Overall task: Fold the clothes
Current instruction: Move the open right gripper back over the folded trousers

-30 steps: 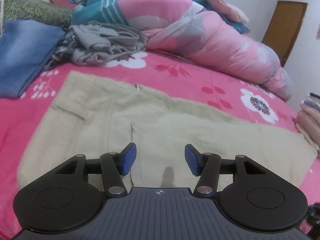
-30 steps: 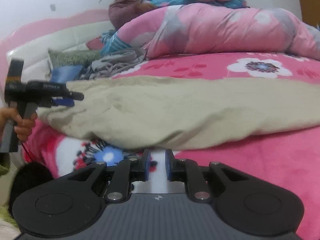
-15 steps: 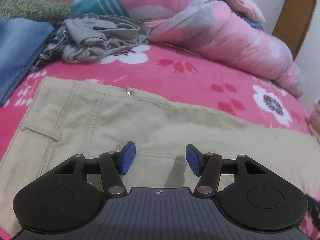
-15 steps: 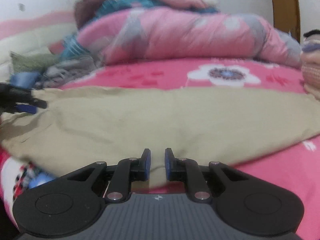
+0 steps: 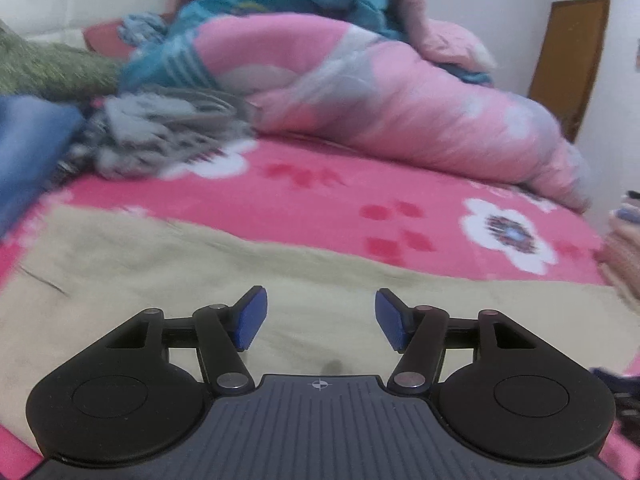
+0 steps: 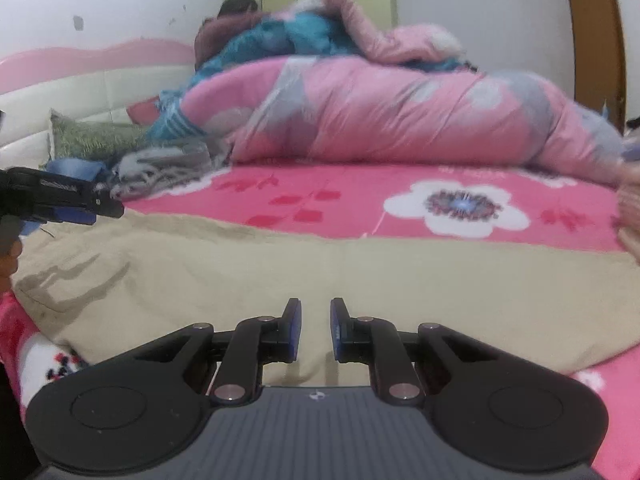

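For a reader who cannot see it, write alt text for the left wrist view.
Beige trousers lie spread flat on a pink flowered bedsheet, with the open left tongs hovering over them, nothing between the blue pads. Behind lie a rumpled grey garment and a bulky pink quilt.

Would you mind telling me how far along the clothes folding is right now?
Done: the beige trousers lie flat on the bed, apparently folded lengthwise. In hand: nothing; the left hand-held gripper has just been opening with nothing between its pads, and the right hand-held gripper holds no cloth. Left: further folds, plus the grey clothes heap.
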`<state>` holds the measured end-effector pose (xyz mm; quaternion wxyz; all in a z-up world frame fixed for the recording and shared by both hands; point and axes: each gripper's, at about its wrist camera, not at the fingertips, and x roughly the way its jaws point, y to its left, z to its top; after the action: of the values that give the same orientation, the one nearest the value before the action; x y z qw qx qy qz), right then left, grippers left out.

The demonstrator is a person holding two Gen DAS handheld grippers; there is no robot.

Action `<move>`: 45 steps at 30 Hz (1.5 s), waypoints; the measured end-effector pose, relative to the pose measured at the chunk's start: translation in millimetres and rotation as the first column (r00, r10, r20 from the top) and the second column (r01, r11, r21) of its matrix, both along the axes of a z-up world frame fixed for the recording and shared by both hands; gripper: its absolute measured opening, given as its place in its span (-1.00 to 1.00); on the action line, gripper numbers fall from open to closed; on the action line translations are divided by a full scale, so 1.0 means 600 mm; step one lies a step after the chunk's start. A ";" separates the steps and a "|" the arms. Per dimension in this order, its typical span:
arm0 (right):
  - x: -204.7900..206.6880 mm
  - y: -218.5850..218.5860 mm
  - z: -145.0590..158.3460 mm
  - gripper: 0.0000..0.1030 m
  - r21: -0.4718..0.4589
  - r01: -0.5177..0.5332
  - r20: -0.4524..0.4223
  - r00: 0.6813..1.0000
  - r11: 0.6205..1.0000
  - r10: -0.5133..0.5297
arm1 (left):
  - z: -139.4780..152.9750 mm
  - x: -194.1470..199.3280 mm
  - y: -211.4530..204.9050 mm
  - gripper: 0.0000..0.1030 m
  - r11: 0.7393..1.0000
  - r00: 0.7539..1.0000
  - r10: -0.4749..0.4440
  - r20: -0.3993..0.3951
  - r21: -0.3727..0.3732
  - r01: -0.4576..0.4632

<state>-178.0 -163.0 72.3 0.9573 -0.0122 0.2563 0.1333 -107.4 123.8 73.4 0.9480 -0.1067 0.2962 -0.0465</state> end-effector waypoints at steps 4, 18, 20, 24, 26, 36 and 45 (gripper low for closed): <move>0.000 -0.031 -0.040 -0.71 -0.076 0.020 -0.085 0.996 0.997 -0.027 | -0.034 0.006 -0.052 0.17 0.999 0.998 -0.042 -0.041 0.009 0.042; -0.064 -0.139 0.027 -0.69 -0.011 0.194 -0.056 0.979 0.981 -0.195 | -0.045 -0.014 -0.120 0.20 0.979 0.997 -0.056 -0.044 0.195 0.063; -0.037 -0.129 0.019 -0.69 -0.001 0.159 -0.046 0.986 0.987 -0.159 | -0.039 -0.024 -0.144 0.27 0.960 0.996 -0.087 -0.030 0.265 0.092; 0.016 -0.118 -0.011 -0.70 0.010 0.102 -0.058 0.993 0.995 -0.101 | -0.046 -0.022 -0.176 0.28 0.944 0.984 -0.166 -0.072 0.276 0.179; 0.035 -0.144 -0.028 -0.70 0.031 0.124 -0.084 0.989 0.992 -0.121 | -0.056 -0.017 -0.186 0.28 0.934 0.979 -0.178 -0.096 0.296 0.199; 0.002 -0.467 -0.028 -0.76 0.327 0.553 -0.236 0.833 0.766 -0.500 | -0.064 -0.008 -0.179 0.36 0.944 0.978 -0.164 -0.129 0.266 0.193; 0.060 -0.399 -0.007 -0.75 0.361 0.335 -0.215 0.938 0.870 -0.271 | -0.035 0.009 -0.194 0.36 0.948 0.985 -0.141 -0.105 0.274 0.164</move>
<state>-142.1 -402.4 67.9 0.9258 0.2308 0.2979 0.0304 -101.8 7.6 52.4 0.9338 0.0506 0.3466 -0.0725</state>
